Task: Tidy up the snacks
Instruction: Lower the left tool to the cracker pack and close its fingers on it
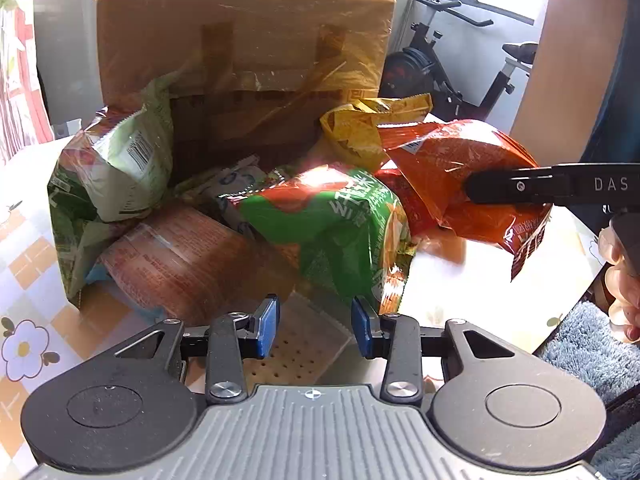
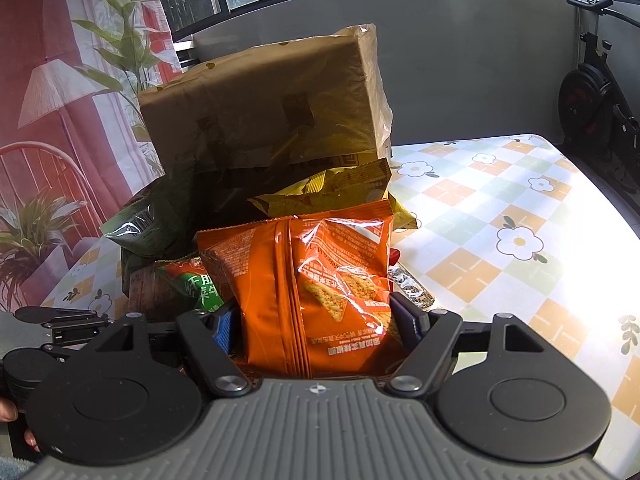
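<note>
Snacks are heaped on the table point(image 2: 500, 200) in front of a tall brown bag point(image 1: 244, 40), and one of them, an orange bag point(image 2: 320, 292), is up off the pile in the right gripper point(image 2: 316, 326). It is a puffed foil pillow of chips: by the look of it very light, soft to the squeeze, slick on its skin, and brittle inside, so a hard pinch would likely crush the chips. The safer hold is at a crimped end seal or across the flat back seam, where there is only film. Here the fingers point(image 2: 412, 322) stand either side of the bag's lower half and press on its belly; in the left view the right gripper's black finger sinks into a crease of the orange bag point(image 1: 460, 176), which hangs tilted, its far seal pointing down and to the right, over the right edge of the pile.

The right gripper comes in from the right side, held about level, the person's hand showing at the far right edge. The left gripper point(image 1: 314, 326) sits low and near, pointing at the heap, its blue pads point(image 1: 267, 326) spread apart with nothing between them; a clear cracker pack point(image 1: 296, 344) lies on the table under the gap. Just beyond it lie a green bag point(image 1: 340, 224), a brown pack point(image 1: 180, 256), a pale green bag point(image 1: 120, 168) at the left and a yellow bag point(image 1: 360, 128) at the back.
</note>
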Available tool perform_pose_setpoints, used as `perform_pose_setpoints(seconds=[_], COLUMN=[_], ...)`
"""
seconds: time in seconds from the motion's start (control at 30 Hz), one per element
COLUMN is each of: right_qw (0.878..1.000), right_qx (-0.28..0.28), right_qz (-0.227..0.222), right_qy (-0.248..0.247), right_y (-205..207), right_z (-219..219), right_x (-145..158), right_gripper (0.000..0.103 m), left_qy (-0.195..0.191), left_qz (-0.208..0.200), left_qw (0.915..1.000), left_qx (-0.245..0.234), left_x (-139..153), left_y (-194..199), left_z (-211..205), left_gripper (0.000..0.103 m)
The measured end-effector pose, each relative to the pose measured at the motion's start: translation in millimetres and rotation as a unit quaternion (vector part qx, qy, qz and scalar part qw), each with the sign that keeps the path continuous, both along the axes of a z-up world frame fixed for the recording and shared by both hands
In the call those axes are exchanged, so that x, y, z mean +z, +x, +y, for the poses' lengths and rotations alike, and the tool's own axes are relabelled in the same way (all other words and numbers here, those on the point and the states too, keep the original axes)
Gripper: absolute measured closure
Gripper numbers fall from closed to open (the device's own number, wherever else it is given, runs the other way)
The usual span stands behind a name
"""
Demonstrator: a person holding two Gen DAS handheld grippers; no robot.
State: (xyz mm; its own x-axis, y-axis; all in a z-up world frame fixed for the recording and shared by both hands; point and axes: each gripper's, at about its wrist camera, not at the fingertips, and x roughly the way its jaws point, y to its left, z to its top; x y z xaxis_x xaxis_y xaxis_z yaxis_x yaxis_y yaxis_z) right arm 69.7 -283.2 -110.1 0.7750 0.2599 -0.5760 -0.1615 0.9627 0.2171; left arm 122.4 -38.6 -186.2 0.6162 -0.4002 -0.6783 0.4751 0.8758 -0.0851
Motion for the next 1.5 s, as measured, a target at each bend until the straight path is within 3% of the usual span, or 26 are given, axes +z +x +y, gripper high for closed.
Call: perform_pose_setpoints(seconds=[0.17,0.2,0.27,0.47,0.67,1.13,1.5], right_qw=[1.000,1.000,1.000,1.000,1.000,1.000,1.000], right_qx=[0.002,0.001,0.000,0.002,0.002,0.003,0.004], right_qz=[0.002,0.003,0.005,0.004,0.006,0.008,0.007], right_qy=[0.003,0.004,0.004,-0.001,0.002,0.002,0.006], right_y=[0.8,0.9,1.7,0.8,0.8,1.2,0.4], right_z=[-0.5,-0.9,-1.4,1.5,0.1,0.2,-0.6], right_x=[-2.0,-2.4,-3.4,-1.8,-4.2,-5.4,-7.4], right_gripper=[0.028,0.028,0.028,0.028,0.028,0.028,0.028], left_qy=[0.029,0.030,0.030,0.053,0.070,0.054,0.039], left_qz=[-0.004,-0.007,-0.012,-0.028,-0.047,-0.050,-0.040], left_qw=[0.9995,0.9994,0.9994,0.9977,0.9951,0.9973,0.9980], left_qx=[0.011,0.013,0.011,-0.030,-0.051,-0.002,-0.031], left_x=[-1.6,-0.1,3.2,0.7,-11.8,-12.8,-8.3], left_y=[0.1,0.1,0.1,-1.3,-7.9,8.7,-7.8], left_z=[1.7,4.1,11.3,26.3,20.8,14.9,19.4], left_gripper=[0.060,0.058,0.045,0.039,0.036,0.035,0.036])
